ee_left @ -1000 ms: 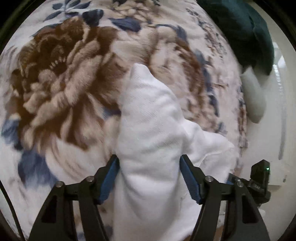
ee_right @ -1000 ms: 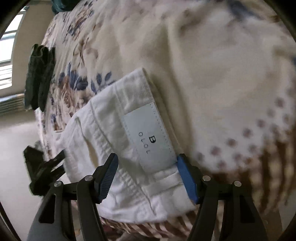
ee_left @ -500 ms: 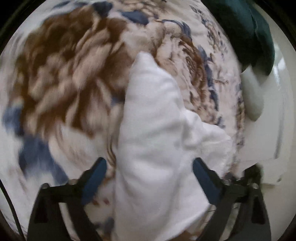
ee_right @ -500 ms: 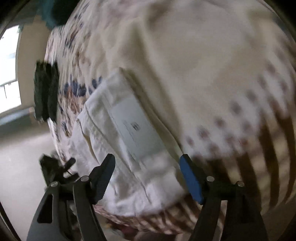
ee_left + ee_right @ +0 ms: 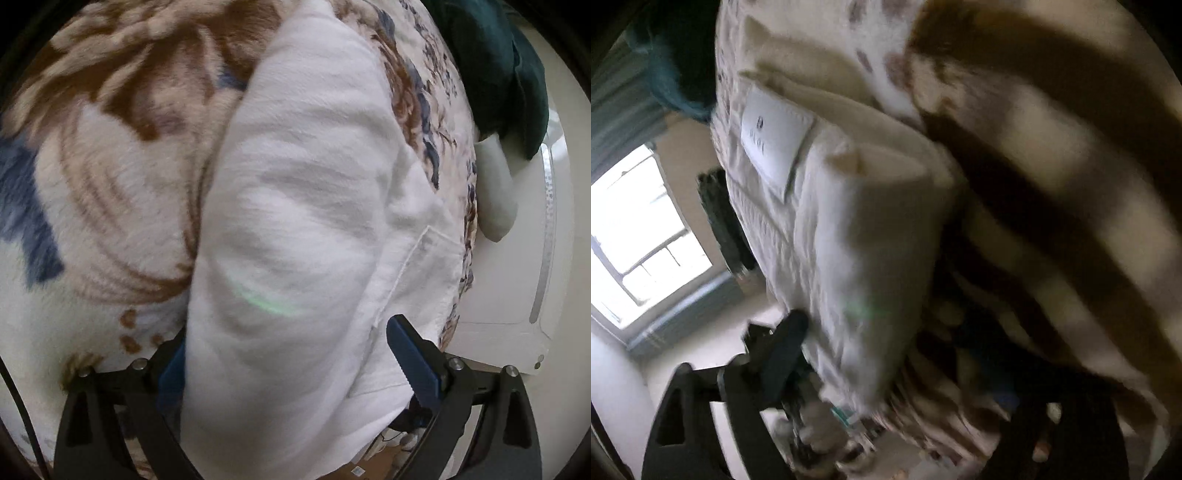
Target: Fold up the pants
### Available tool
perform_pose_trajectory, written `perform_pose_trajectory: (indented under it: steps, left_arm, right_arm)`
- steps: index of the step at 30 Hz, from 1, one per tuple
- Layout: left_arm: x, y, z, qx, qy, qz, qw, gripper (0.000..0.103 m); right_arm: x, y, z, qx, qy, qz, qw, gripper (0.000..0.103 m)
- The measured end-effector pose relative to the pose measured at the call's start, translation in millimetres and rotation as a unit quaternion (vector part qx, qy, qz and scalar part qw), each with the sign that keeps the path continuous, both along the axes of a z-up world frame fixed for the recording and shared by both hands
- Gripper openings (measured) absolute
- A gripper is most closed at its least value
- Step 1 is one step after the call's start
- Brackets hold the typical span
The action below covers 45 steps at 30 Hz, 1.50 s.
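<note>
The white pants (image 5: 306, 229) lie folded into a long bundle on a floral fleece blanket (image 5: 110, 192). My left gripper (image 5: 291, 365) is open, its blue-padded jaws on either side of the near end of the bundle. In the right wrist view the pants (image 5: 849, 221) show their waistband with a white brand label (image 5: 772, 147). The view is tilted and blurred. My right gripper (image 5: 886, 387) is open wide; its left finger (image 5: 783, 350) is beside the pants' edge, and its right finger is lost in dark blur.
A dark green garment (image 5: 498, 66) and a pale pillow (image 5: 495, 192) sit at the blanket's far right edge. A white appliance (image 5: 517, 280) stands beyond it. A bright window (image 5: 639, 236) and a dark folded garment (image 5: 720, 218) show in the right wrist view.
Both grippers have moved closer along the pants. The right wrist view has rolled sharply, tilting the bed, and is now blurred. The left jaws have opened wider than a second ago.
</note>
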<state>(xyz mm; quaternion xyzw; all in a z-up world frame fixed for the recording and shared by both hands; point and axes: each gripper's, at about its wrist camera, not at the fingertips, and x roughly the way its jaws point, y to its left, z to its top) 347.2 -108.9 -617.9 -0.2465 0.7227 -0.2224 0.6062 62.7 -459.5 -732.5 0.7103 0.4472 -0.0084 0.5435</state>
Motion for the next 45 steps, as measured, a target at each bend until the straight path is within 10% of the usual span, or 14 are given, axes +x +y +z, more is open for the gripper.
perform_pose_trajectory:
  steps: [9, 17, 21, 29, 45]
  left_arm:
    - [-3.7, -9.1, 7.4, -0.006, -0.015, -0.013, 0.9998, 0.097]
    - [3.8, -12.5, 1.8, -0.012, -0.007, 0.004, 0.9999, 0.096]
    - [-2.2, -10.6, 31.9, 0.021, -0.049, -0.001, 0.9986, 0.055]
    - [0.0, -0.8, 31.8, 0.025, -0.043, 0.028, 0.9984, 0.035]
    - [67.0, 49.8, 181.0, -0.027, -0.135, 0.019, 0.9903, 0.03]
  right_arm:
    - [9.2, 21.9, 26.6, 0.012, -0.069, -0.039, 0.997, 0.092]
    - [62.5, 38.3, 3.1, -0.062, -0.022, -0.006, 0.998, 0.093]
    - [75.0, 56.0, 47.1, -0.128, -0.046, -0.013, 0.991, 0.075]
    - [76.1, 54.1, 28.7, -0.121, 0.005, -0.014, 0.993, 0.041]
    - [153.8, 77.7, 227.3, -0.225, -0.074, 0.022, 0.971, 0.036]
